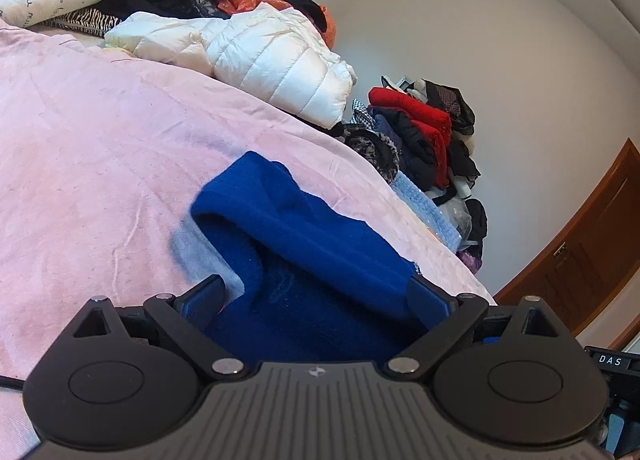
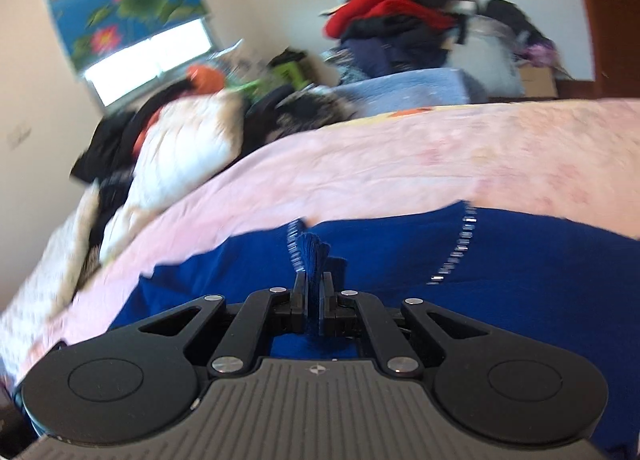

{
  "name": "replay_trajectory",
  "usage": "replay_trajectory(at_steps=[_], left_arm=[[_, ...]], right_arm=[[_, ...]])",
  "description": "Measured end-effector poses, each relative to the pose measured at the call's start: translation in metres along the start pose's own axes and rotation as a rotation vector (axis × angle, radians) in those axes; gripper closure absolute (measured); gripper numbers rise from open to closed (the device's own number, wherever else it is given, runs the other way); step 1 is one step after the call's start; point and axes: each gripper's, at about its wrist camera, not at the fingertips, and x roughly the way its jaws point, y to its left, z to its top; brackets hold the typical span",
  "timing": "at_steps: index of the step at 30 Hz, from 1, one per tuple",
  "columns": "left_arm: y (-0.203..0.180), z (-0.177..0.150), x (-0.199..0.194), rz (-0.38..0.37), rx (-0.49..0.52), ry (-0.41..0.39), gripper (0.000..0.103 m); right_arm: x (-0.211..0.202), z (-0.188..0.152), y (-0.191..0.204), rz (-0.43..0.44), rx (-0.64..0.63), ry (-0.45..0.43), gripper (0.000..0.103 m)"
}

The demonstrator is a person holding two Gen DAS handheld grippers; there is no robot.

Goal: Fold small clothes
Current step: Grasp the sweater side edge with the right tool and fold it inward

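Observation:
A dark blue knit garment [image 1: 304, 244] lies on the pink bedspread [image 1: 100, 164]. My left gripper [image 1: 316, 292] is open, its jaws wide apart on either side of a bunched fold of the garment. In the right wrist view the same blue garment [image 2: 520, 260], with a line of small shiny studs, spreads across the bed. My right gripper [image 2: 314, 280] is shut on a pinched ridge of the blue fabric, which sticks up between the fingertips.
A white puffer jacket [image 1: 256, 56] and a heap of dark clothes lie at the far side of the bed. A pile of red and black clothes [image 1: 428, 132] stands by the wall. A brown wooden door [image 1: 588, 248] is at the right.

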Motion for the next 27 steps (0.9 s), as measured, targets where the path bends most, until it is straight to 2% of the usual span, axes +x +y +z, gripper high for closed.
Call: replay_trajectory(at_steps=[3,8,12,16,19,22,23,26,27], left_arm=[[-0.005,-0.002,-0.001,-0.002,0.032,-0.01,0.005],[-0.009,-0.004,-0.001,0.001,0.05,-0.008,0.005],[-0.008,-0.004,0.001,0.006,0.039,-0.003,0.005],[-0.007,-0.003,0.002,0.009,0.033,0.001,0.005],[-0.007,-0.003,0.002,0.013,0.027,0.005,0.004],[-0.006,-0.003,0.003,0.014,0.023,0.007,0.004],[-0.006,-0.003,0.003,0.014,0.022,0.008,0.004],[-0.005,-0.003,0.002,0.014,0.02,0.009,0.004],[-0.005,-0.003,0.002,0.014,0.019,0.009,0.004]], right_arm=[[-0.013,0.004,-0.03,0.001,0.127,-0.051,0.097],[-0.036,0.009,-0.064,-0.013,0.206,-0.152,0.097],[-0.039,0.0,-0.085,-0.086,0.188,-0.129,0.097],[-0.063,-0.004,-0.095,-0.097,0.199,-0.221,0.097],[-0.057,-0.012,-0.118,-0.153,0.249,-0.168,0.097],[-0.059,-0.021,-0.13,-0.15,0.283,-0.171,0.097],[-0.061,-0.024,-0.132,-0.138,0.296,-0.173,0.093],[-0.057,-0.03,-0.142,-0.136,0.369,-0.108,0.074],[-0.057,-0.032,-0.147,-0.126,0.401,-0.094,0.062]])
